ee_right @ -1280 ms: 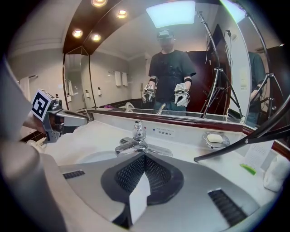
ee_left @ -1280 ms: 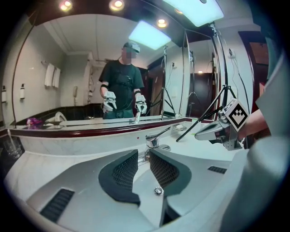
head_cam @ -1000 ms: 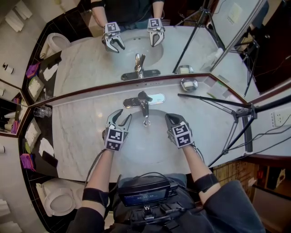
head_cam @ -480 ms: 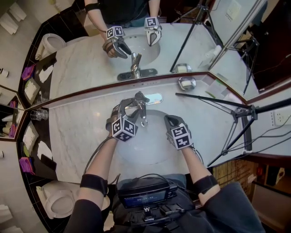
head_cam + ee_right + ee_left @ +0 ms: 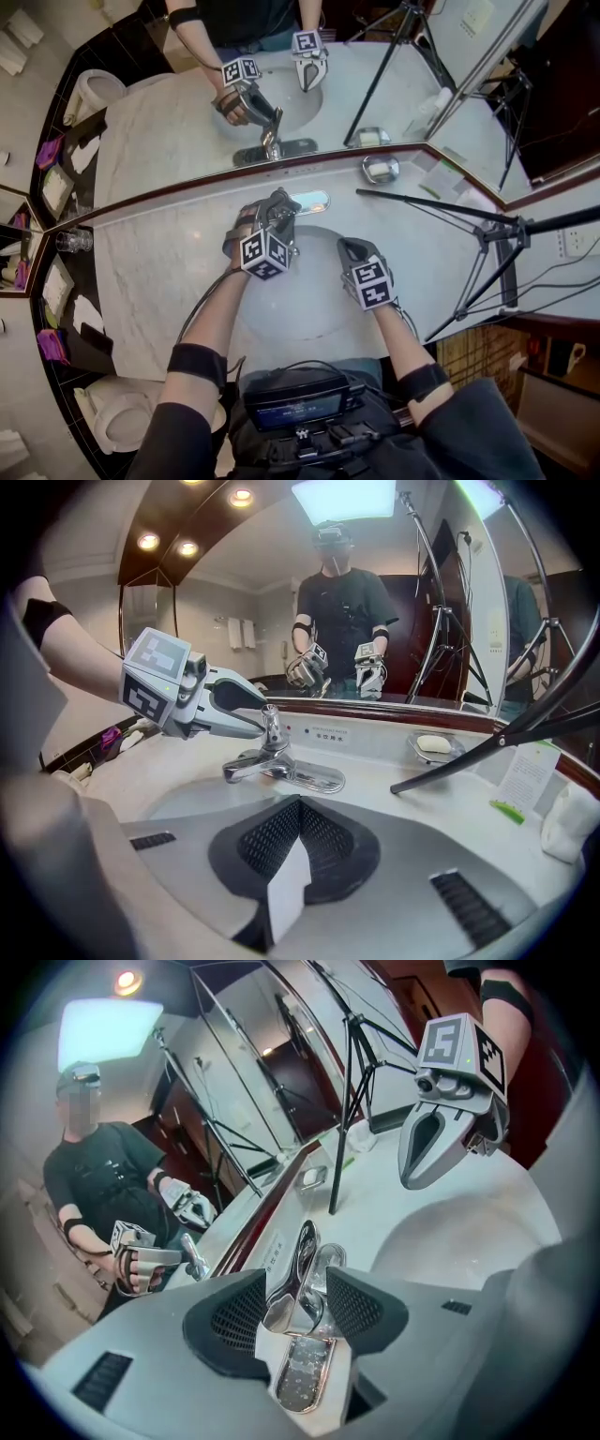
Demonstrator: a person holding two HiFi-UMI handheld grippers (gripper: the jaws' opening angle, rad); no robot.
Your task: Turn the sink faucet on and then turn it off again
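The faucet [image 5: 272, 761] is polished chrome. It stands at the back rim of the sink [image 5: 305, 305], in the middle, just before the mirror [image 5: 187, 112]. It has an oblong base plate, a short spout that reaches out over the bowl, and a single handle [image 5: 300, 1279] that rises almost upright from the body. My left gripper [image 5: 272, 211] points down at it from the front. The jaws have just been closing a little, the handle is between them, and the pads lie close against its two sides. My right gripper [image 5: 347, 246] hangs over the right part of the bowl, apart from the faucet, with its jaws pressed together on nothing.

The mirror runs the whole width behind and shows the faucet and both grippers a second time. The pale marble counter [image 5: 159, 272] surrounds the sink. A black tripod leg [image 5: 441, 208] slants across the right of the counter, and its foot ends near the faucet's base plate without touching it. A soap dish [image 5: 379, 169] with a pale bar sits behind that leg, against the mirror. A drinking glass [image 5: 73, 241] stands at the counter's far left corner.

From the head view, my left gripper and its marker cube cover the spout. Whether water is running cannot be made out in any view.
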